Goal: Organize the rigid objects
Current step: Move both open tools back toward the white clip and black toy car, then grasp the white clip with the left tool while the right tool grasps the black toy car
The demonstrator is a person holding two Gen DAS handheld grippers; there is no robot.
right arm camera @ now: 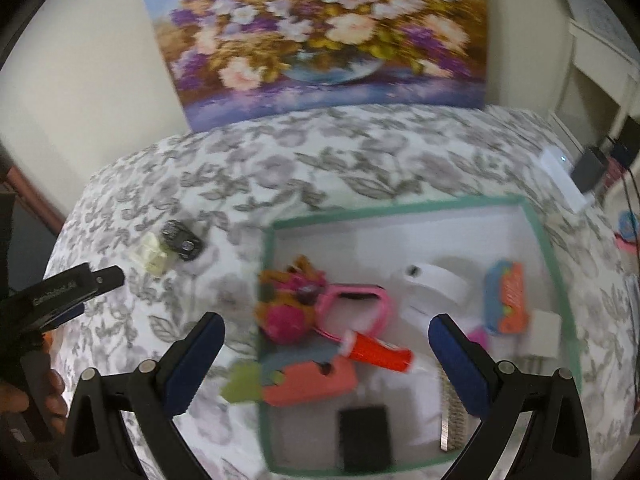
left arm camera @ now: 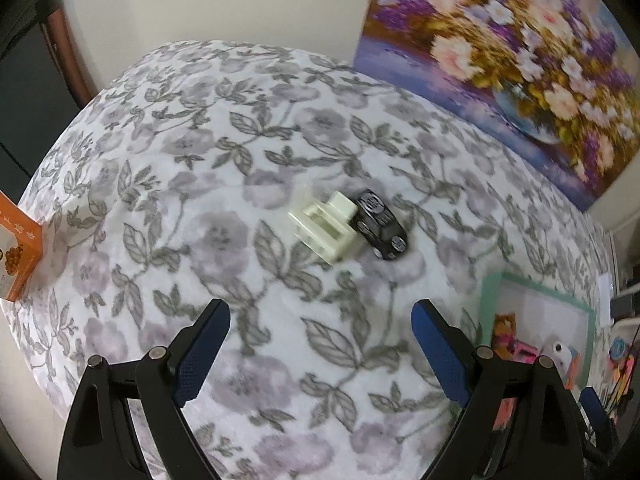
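Observation:
A cream plastic block (left arm camera: 325, 225) and a black toy car (left arm camera: 381, 224) lie side by side, touching, on the flowered cloth (left arm camera: 224, 152). My left gripper (left arm camera: 320, 320) is open and empty, a short way in front of them. In the right wrist view the block (right arm camera: 154, 257) and car (right arm camera: 181, 239) sit far left. My right gripper (right arm camera: 326, 330) is open and empty above a green-rimmed white tray (right arm camera: 400, 206) that holds several toys, among them an orange tube (right arm camera: 378, 353) and a pink ring (right arm camera: 356, 310).
An orange box (left arm camera: 18, 248) stands at the cloth's left edge. A flower painting (right arm camera: 320, 36) leans on the wall behind. The tray (left arm camera: 494, 292) shows at the left view's right. The left gripper's body (right arm camera: 60, 292) shows at the right view's left. A white device (right arm camera: 566, 178) and cables lie far right.

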